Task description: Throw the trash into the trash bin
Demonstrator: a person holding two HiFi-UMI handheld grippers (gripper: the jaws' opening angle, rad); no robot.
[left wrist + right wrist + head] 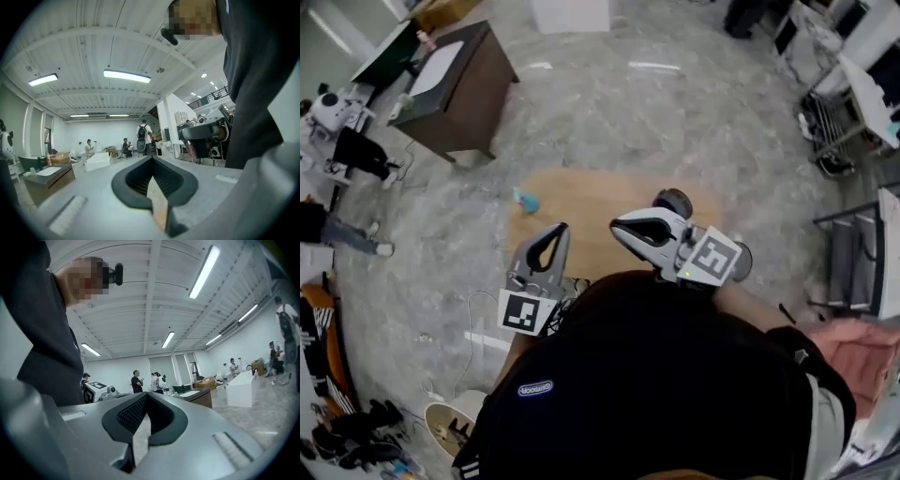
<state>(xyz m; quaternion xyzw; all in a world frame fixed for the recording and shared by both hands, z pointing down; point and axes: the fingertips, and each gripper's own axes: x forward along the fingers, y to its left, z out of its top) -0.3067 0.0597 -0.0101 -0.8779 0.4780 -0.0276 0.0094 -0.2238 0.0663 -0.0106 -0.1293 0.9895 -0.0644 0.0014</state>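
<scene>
In the head view both grippers are held level, close to the person's chest, above a round wooden table [581, 211]. A small blue-green piece of trash [526, 201] lies on the table's far left part, well ahead of both grippers. My left gripper [555, 230] is shut with nothing between its jaws [151, 159]. My right gripper [623, 232] is shut and empty too [146, 394]. A dark round container [673, 202], perhaps the bin, shows just beyond the right gripper and is partly hidden by it.
A brown cabinet [455, 80] stands on the grey floor at the upper left, with people beside it. Metal racks [853, 262] line the right side. A white box [570, 14] sits at the far end. A round basket [450, 422] and cables lie at the lower left.
</scene>
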